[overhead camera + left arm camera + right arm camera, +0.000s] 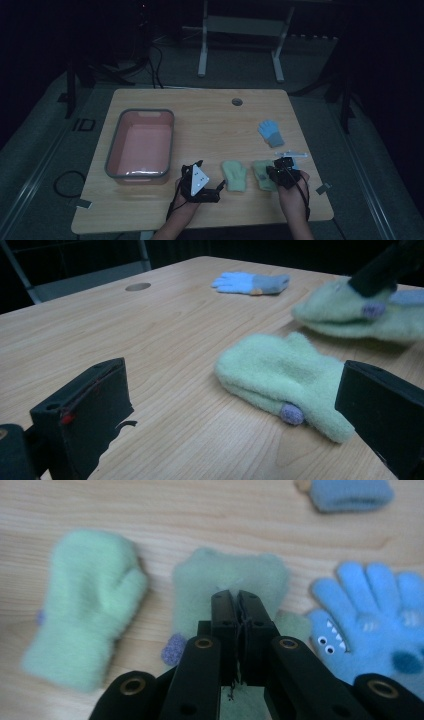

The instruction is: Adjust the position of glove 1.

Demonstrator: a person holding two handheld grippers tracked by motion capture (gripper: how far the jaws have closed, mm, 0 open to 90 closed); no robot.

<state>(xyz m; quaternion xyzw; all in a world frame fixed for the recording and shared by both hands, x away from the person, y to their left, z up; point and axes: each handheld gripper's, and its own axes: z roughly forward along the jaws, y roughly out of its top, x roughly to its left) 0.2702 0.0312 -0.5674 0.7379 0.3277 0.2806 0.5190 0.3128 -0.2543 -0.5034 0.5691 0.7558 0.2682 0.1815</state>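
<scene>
**Mittens still on the table, tub still bare**

The job looks like clearing gloves and mittens off the table [200, 125], and I judge it barely begun. The grey-rimmed pink tub [114, 150] at the left of the high view has nothing in it, and every piece of knitwear lies on the wood.

At the lower middle of the high view, the right gripper [237, 596] has its jaws pressed together over the second green mitten [200, 587], the one in the centre of the right gripper view. The tips sit on the fabric, and whether any of it is pinched between them I cannot tell; in the left gripper view that mitten's near edge seems raised off the wood, which hints at a grip. Touching its right side lies a blue glove with a monster face [372, 620], at the right edge of that view.

The left gripper [230, 405] rests low near the bottom centre of the high view with its jaws spread wide and holding nothing. The first green mitten [280, 375] lies flat just ahead of them, right of centre in the left gripper view, not touched.

A second blue glove [270, 132] lies apart toward the upper right of the table.

Left to do, by my reading: all four pieces must still go across to the tub.
</scene>
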